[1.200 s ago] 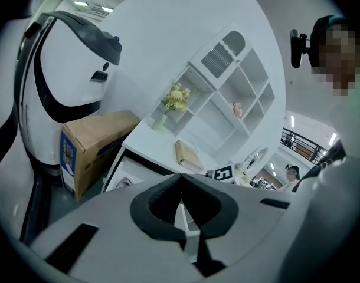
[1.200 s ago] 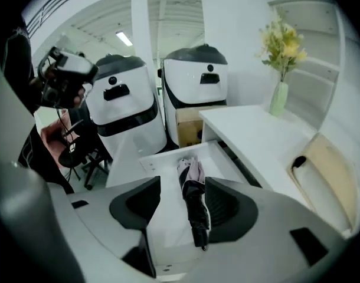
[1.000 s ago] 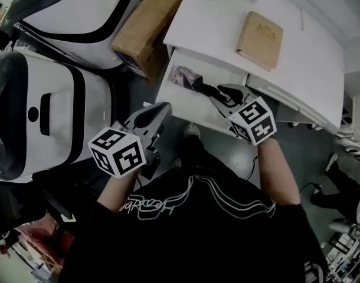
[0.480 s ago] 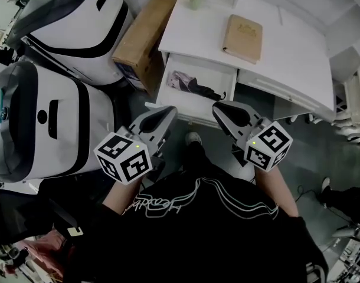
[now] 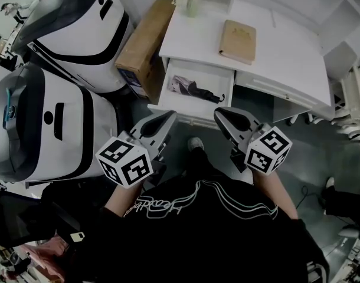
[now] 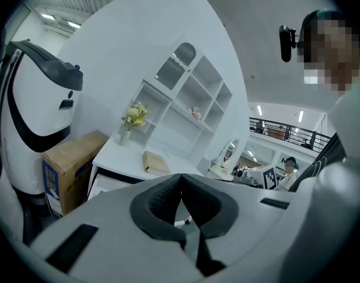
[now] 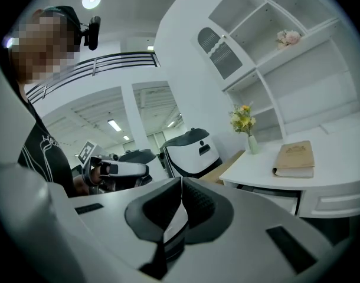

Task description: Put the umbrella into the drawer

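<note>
Spotted umbrella [image 5: 195, 88] lying inside the open drawer [image 5: 179, 106]. Held left gripper [image 5: 167, 117] and right gripper [image 5: 219, 112] closed tight, empty, near its front. Probably needed a square, even push shut.

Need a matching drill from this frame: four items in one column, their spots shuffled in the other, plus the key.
Items:
1. umbrella
2. book
3. vase
4. cardboard box

Spots:
A. standing beside the desk, not on its top
B. lying in the open drawer
C. at a back corner of the desk top, holding flowers
D. lying flat and closed on the desk top

Pairs: 1-B, 2-D, 3-C, 4-A
</note>
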The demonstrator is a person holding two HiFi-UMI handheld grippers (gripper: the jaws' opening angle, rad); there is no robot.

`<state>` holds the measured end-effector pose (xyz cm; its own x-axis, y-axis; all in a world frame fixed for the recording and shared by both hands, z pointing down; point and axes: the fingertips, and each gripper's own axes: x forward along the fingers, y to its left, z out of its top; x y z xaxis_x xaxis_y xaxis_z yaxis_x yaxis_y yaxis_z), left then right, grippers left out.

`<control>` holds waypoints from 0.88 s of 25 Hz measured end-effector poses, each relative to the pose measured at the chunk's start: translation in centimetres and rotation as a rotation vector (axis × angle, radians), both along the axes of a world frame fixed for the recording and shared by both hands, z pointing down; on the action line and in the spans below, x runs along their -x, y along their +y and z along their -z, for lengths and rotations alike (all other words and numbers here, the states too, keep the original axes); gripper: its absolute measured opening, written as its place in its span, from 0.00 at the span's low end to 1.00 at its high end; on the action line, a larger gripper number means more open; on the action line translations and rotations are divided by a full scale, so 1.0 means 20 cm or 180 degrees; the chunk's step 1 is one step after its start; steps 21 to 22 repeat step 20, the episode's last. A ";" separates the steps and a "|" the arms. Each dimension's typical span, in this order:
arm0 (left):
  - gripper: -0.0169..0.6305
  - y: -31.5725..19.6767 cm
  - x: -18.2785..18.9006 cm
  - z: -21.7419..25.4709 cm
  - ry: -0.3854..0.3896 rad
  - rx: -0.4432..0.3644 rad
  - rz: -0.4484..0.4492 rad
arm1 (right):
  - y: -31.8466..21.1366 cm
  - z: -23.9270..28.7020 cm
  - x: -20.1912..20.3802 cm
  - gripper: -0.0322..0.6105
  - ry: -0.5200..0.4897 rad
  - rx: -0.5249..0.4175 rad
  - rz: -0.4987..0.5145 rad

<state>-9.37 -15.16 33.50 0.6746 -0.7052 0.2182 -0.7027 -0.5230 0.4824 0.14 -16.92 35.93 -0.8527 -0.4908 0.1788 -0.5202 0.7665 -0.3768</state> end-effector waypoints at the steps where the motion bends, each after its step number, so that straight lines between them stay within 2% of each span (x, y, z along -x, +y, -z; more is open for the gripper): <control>1: 0.06 0.01 0.00 0.00 -0.0003 -0.0001 -0.0002 | 0.01 0.00 0.00 0.12 -0.0009 0.0003 0.0000; 22: 0.06 0.04 0.00 0.08 -0.0019 -0.0101 -0.0003 | 0.06 0.05 0.06 0.12 0.0044 -0.0108 0.0091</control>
